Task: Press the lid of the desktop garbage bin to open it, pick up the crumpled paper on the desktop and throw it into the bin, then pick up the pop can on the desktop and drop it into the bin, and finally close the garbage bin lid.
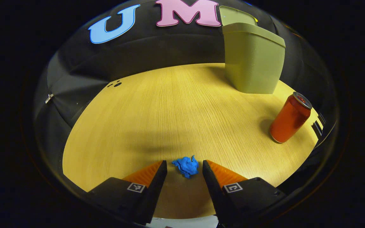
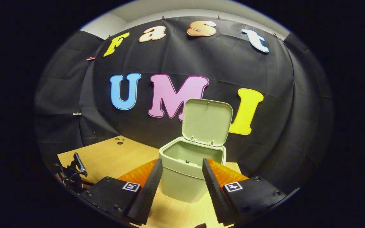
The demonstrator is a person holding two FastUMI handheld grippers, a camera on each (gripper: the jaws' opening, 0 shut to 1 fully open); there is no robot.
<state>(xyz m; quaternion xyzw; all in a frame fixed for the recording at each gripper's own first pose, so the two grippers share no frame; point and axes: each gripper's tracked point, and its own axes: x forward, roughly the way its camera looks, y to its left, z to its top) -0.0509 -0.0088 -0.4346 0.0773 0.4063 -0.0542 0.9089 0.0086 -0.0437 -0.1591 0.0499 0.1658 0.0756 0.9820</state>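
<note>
Surface (image 1: 157, 114): a pale wood-grain top carries everything; in the left gripper view it spreads from 8 o'clock round to 4 o'clock.

Garbage bin (image 2: 185, 177): the green bin stands with its lid (image 2: 207, 122) swung upright, mouth open, at centre in the right gripper view and at 1 o'clock in the left gripper view. A knock to the raised lid could drop it shut before anything goes in.

Pop can (image 1: 290, 117): the red can stands at 3 o'clock in the left gripper view, well apart from the paper, just short of the bin. A wide swing toward the bin could tip it, and it would likely roll.

Right claw (image 2: 182, 177): fingers spread wide with nothing between them, facing the bin. Drifting forward, it could nudge the light bin along the surface.

Left claw (image 1: 185, 177): fingers spread wide and holding nothing, the paper lying just ahead of the gap between the tips at 6 o'clock.

Crumpled paper (image 1: 186, 166): a small blue wad lying on the surface, not yet gripped. Closing too high or too soon would probably skid it away or pinch only a loose fold, which could slip free on the way to the bin.
</note>
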